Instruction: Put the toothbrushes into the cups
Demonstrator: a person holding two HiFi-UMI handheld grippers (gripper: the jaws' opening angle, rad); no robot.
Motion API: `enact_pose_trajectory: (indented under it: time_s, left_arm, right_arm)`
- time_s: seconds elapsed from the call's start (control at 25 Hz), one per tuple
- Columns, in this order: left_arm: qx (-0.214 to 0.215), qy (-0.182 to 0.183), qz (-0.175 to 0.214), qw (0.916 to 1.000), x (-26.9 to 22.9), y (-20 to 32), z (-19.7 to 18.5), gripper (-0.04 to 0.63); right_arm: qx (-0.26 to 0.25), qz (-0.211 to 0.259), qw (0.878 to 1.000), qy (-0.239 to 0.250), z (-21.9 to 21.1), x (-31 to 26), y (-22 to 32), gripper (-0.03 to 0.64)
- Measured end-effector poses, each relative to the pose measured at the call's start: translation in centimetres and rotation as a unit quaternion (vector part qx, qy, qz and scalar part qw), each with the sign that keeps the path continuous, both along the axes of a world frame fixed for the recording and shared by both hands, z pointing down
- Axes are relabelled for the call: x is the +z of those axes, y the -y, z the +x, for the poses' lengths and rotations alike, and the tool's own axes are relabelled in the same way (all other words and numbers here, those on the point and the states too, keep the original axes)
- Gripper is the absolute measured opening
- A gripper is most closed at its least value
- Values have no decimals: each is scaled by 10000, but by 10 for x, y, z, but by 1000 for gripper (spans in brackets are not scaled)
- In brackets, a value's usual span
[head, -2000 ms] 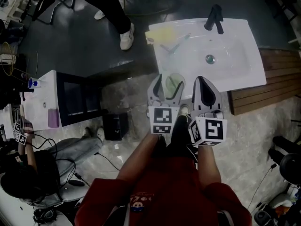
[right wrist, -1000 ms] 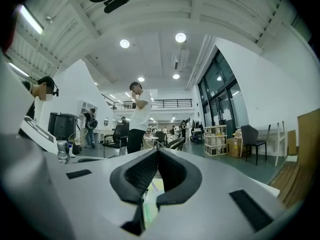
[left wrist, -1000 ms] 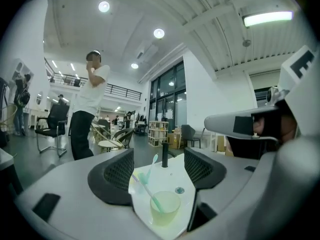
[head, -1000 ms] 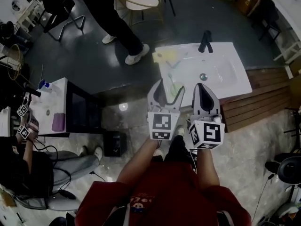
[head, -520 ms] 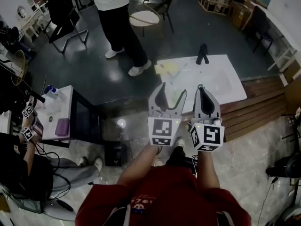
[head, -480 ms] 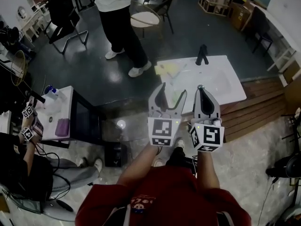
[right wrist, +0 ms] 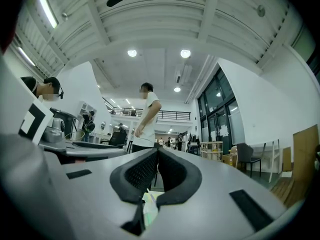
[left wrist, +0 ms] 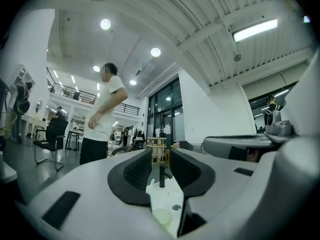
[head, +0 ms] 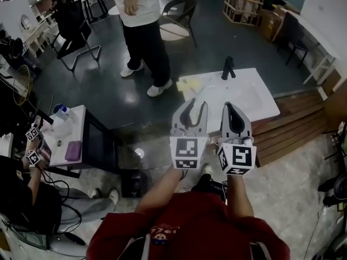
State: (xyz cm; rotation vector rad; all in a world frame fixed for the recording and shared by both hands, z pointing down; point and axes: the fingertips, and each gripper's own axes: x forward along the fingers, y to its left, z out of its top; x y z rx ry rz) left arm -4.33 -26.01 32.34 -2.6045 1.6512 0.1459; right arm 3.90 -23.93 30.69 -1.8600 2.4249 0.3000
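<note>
Both grippers are held up in the air over the floor, short of a white sink top with a black tap. A yellow cloth lies at the sink's far left, with a thin toothbrush beside it, too small to make out well. The left gripper has its jaws closing, a gap still between them and nothing in it. Past its jaws in the left gripper view I see the sink, the tap and a pale cup. The right gripper is shut on nothing.
A person in a white shirt and black trousers stands just beyond the sink, by a dark chair. A small white table and a seated person are at the left. Wooden decking lies right of the sink.
Both grippers have risen and the head view has tipped up, showing more of the room. The left jaws have narrowed from wide open. The standing person has come further into view.
</note>
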Motion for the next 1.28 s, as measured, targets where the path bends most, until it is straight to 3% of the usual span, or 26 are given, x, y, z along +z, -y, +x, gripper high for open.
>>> enact_pose_trajectory:
  time_s: [0.2, 0.88, 1.28]
  left_arm:
    - [129, -131, 126, 9998, -6, -9, 0, 37]
    - [119, -87, 194, 9997, -12, -24, 1, 32]
    - [138, -144, 193, 9996, -19, -6, -4, 32]
  right_arm:
    - [-8, 9, 10000, -48, -1, 1, -6, 29]
    - [-16, -3, 9998, -182, 0, -6, -18, 28]
    - [142, -31, 9996, -226, 3, -11, -9, 29]
